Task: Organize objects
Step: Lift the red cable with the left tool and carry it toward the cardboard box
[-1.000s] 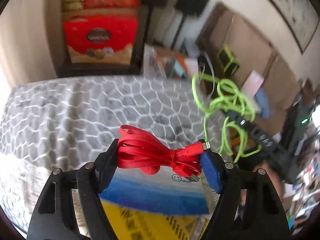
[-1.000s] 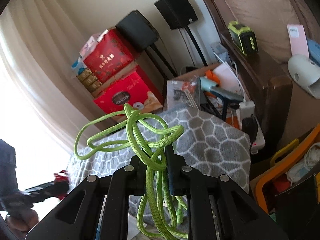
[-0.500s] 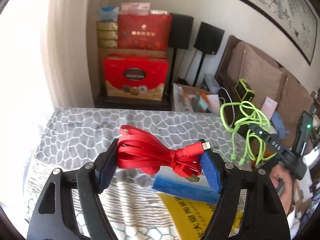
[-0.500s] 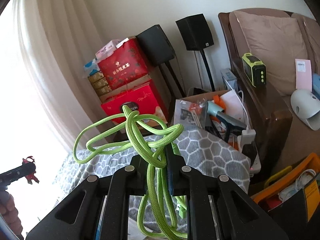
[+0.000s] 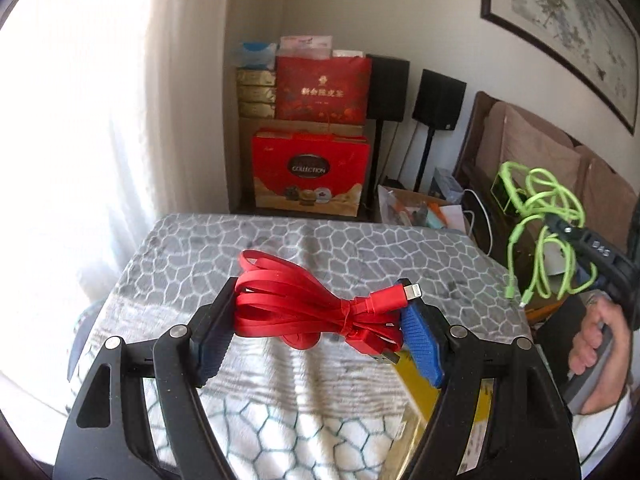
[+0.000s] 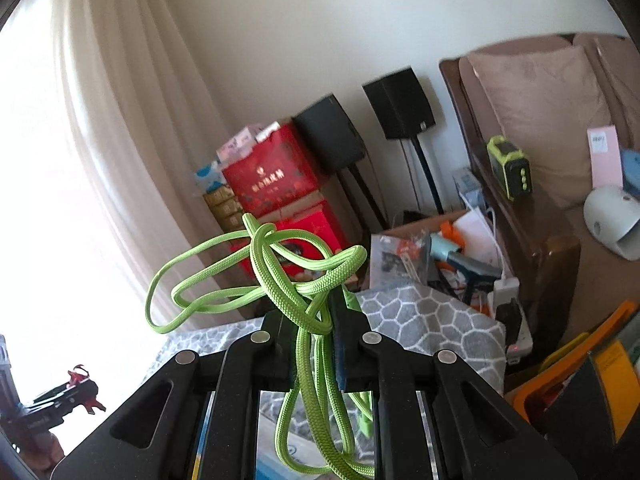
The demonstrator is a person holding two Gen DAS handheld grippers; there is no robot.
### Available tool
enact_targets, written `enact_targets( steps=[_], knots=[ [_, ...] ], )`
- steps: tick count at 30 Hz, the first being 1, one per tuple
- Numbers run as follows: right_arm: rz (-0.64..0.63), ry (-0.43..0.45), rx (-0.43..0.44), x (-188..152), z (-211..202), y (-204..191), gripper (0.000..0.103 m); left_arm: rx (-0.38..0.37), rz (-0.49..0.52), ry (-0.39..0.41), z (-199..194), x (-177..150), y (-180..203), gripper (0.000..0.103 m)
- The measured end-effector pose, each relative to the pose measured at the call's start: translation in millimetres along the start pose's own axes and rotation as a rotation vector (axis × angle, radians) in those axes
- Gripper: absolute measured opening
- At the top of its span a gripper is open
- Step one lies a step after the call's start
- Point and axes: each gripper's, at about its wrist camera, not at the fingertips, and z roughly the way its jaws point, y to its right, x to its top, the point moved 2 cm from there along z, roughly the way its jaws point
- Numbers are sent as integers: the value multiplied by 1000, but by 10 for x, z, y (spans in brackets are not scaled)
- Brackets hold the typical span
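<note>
My left gripper (image 5: pixel 320 316) is shut on a bundled red flat cable (image 5: pixel 308 308), which spans the gap between both blue pads above the grey patterned table (image 5: pixel 320 248). In the right wrist view my right gripper (image 6: pixel 312 320) is shut on a loose green braided cable (image 6: pixel 288 280); its loops stick up and its ends hang down between the fingers. From the left wrist view that green cable (image 5: pixel 540 216) dangles at the right edge, with the right gripper (image 5: pixel 554 222) and the person's hand (image 5: pixel 596 336) holding it. The left gripper (image 6: pixel 86 392) with its red cable shows small at the lower left of the right wrist view.
Red gift boxes (image 5: pixel 310 172) are stacked against the far wall beside two black speakers (image 5: pixel 438 100). A cardboard box of clutter (image 6: pixel 436 248) sits past the table's far right corner. A brown sofa (image 6: pixel 540 128) carries a green device (image 6: pixel 510 168). A yellow packet (image 5: pixel 416 384) lies on the table.
Both hands have lifted and tilted up, so more of the wall and room shows. The red and green cables stay gripped as before. The right gripper now sits higher at the left view's right edge.
</note>
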Motion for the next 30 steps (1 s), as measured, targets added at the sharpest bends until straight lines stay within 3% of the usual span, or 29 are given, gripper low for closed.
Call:
enact_targets(
  steps=[3,10,17,22,30],
  knots=[
    [-2,24,5,-117,-221,-49,12,-45,-15,-47,-23,-24,-76,73],
    [41,52,-12,-383,-749,-137,12,-40,-54,-26,-136,-15,-173,73],
    [-85,48,-33,-115,-1244,-419,12,-53,-18,47,-373,30,-77,73],
    [-143,76,-69,0,-1771,-523,12,-69,-19,49,-393,6,-23,73],
    [-142,87,-179,-67,-2301,-322,12,-60,-27,66,-453,31,36,73]
  ],
)
